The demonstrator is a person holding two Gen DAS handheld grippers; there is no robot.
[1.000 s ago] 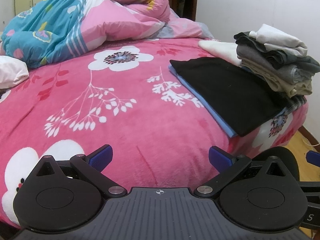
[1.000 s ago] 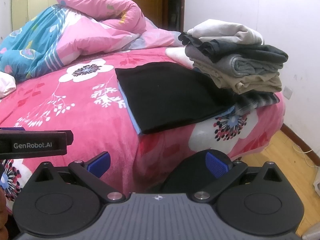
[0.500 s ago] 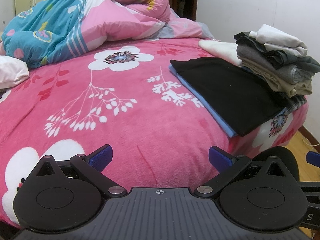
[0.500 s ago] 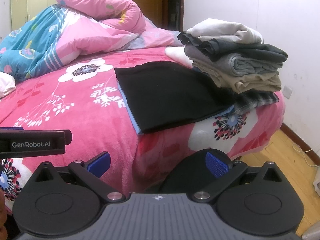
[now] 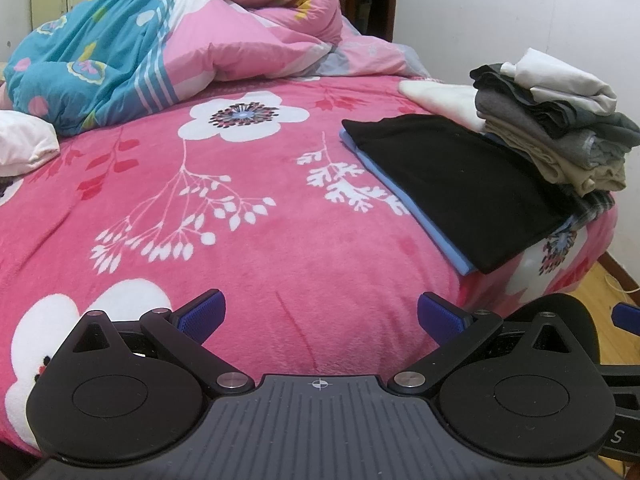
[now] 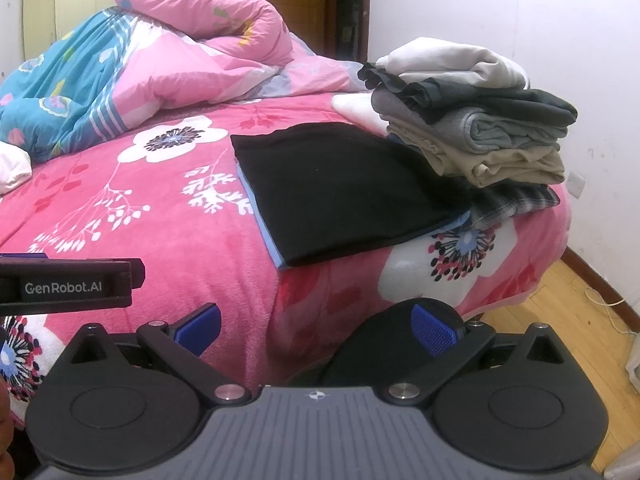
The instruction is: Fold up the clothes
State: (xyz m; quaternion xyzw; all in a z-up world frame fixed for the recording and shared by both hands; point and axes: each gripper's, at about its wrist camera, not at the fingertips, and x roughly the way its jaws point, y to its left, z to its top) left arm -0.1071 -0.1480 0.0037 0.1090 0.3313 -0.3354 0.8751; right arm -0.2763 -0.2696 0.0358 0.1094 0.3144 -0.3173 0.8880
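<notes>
Nearest the lens, left hand-held gripper [image 5: 321, 312] with blue-padded fingers spread wide apart, gripping nothing, poised above the near edge of a bed covered by a fuzzy pink blanket with white flowers [image 5: 240, 248]. Alongside, right hand-held gripper [image 6: 316, 326] likewise spread wide and empty, hovering at the bed's near right corner, its right finger in front of a dark rounded shape too unclear to identify. At the left edge of the right wrist view, a black bar printed "GenRobot.AI" [image 6: 68, 287].

Further in, toward the bed's right side, a flat folded black garment [image 6: 336, 184] resting squarely on a folded light-blue garment [image 6: 266, 236], only a thin blue border showing along its left and near edges. Just beyond and to the right, touching that pair, a tall stack of folded clothes [image 6: 476, 124]: dark plaid at the bottom, then beige, grey, charcoal, and a white piece on top. Behind the stack, a cream-white folded cloth [image 5: 444, 100] lying on the blanket.

At the far end, a crumpled pink-and-teal patterned quilt [image 5: 168, 44] heaped across the head of the bed, beside a white pillow [image 5: 24, 144] at far left. Beyond, a brown wooden door [image 6: 296, 4] and white wall [image 6: 520, 20]; at lower right, wooden floor [image 6: 560, 304].
</notes>
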